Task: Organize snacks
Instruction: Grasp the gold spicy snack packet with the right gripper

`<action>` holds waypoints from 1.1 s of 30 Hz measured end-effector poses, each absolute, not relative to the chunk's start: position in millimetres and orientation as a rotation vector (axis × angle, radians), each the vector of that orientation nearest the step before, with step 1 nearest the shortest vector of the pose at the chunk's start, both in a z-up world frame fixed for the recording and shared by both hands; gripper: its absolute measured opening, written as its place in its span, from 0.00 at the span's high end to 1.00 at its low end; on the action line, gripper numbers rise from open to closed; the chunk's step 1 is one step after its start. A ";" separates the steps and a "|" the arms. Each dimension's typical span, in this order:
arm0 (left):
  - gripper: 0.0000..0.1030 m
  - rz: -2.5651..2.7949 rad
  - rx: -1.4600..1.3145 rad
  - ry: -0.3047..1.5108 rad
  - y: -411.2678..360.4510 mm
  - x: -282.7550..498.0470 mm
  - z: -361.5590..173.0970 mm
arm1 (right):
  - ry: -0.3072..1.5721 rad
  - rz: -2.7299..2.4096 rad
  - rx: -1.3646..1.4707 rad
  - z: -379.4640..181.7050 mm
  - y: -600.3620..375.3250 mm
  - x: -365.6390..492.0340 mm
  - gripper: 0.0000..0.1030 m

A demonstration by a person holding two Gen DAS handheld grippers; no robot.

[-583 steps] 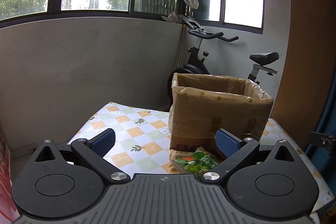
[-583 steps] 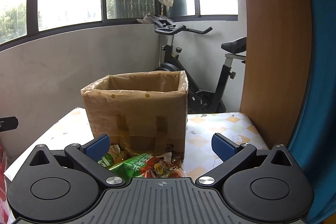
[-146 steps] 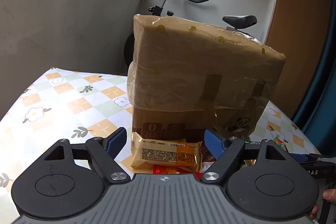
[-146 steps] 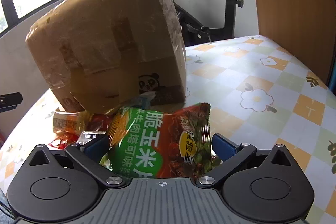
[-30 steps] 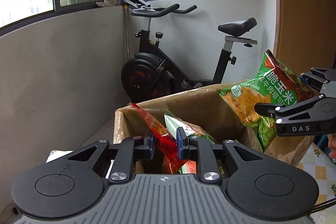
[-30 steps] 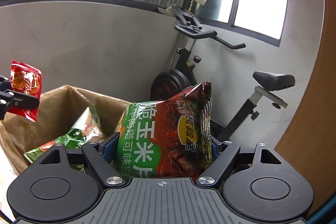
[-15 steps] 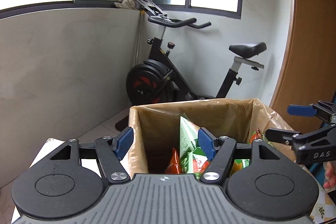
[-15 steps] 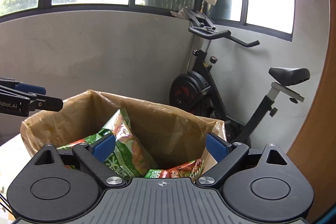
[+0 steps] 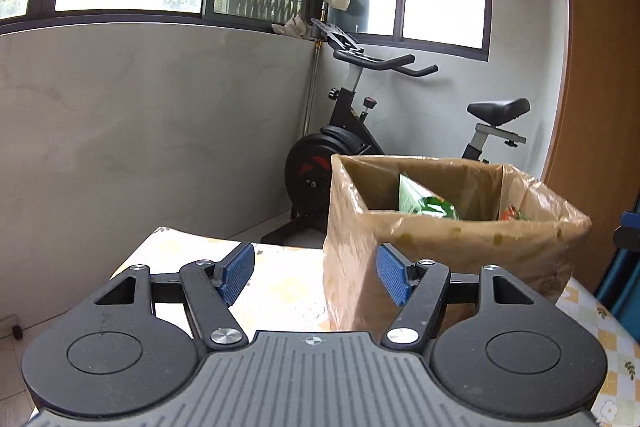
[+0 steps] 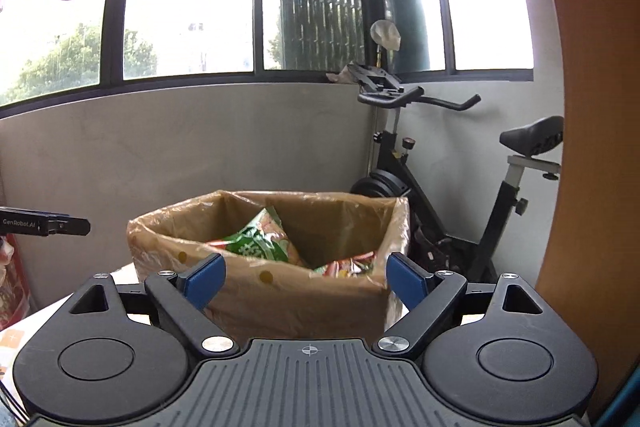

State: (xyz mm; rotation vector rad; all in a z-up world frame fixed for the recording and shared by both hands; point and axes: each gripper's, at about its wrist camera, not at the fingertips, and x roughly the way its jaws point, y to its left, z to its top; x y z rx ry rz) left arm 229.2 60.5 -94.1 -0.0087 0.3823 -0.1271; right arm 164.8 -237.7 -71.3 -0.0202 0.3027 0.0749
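The box (image 9: pixel 452 247), brown cardboard lined with clear plastic film, stands open-topped on the desk (image 9: pixel 280 287), which wears a checked cloth with flowers. Inside the box a green snack bag (image 10: pixel 256 241) leans upright near the middle, and a red-and-orange pack (image 10: pixel 348 265) lies low against the box's right wall. In the left wrist view the same green bag (image 9: pixel 424 201) pokes up above the near rim.

The left hand-held gripper (image 9: pixel 314 275) is off the box's left front corner, its blue pads well apart with nothing between them. The right hand-held gripper (image 10: pixel 306 279) sits in front of the box, facing its near wall; its jaws are wide but closing slightly, and they too hold nothing. Seen from the right wrist, the left hand-held gripper (image 10: pixel 48 225) shows as a dark bar left of the box.

Behind the box an exercise bike (image 9: pixel 360 131) stands against the grey wall
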 end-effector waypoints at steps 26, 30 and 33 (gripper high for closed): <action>0.32 -0.197 -0.055 0.535 32.5 210.3 -194.1 | 0.771 -0.102 -0.037 -251.6 -235.1 122.1 0.29; 0.33 -0.182 -0.067 0.555 33.2 209.1 -202.4 | 0.749 -0.101 -0.033 -249.1 -242.4 123.2 0.40; 0.33 -0.175 -0.071 0.564 32.7 210.4 -206.3 | 0.744 -0.087 -0.028 -247.3 -247.2 127.8 0.49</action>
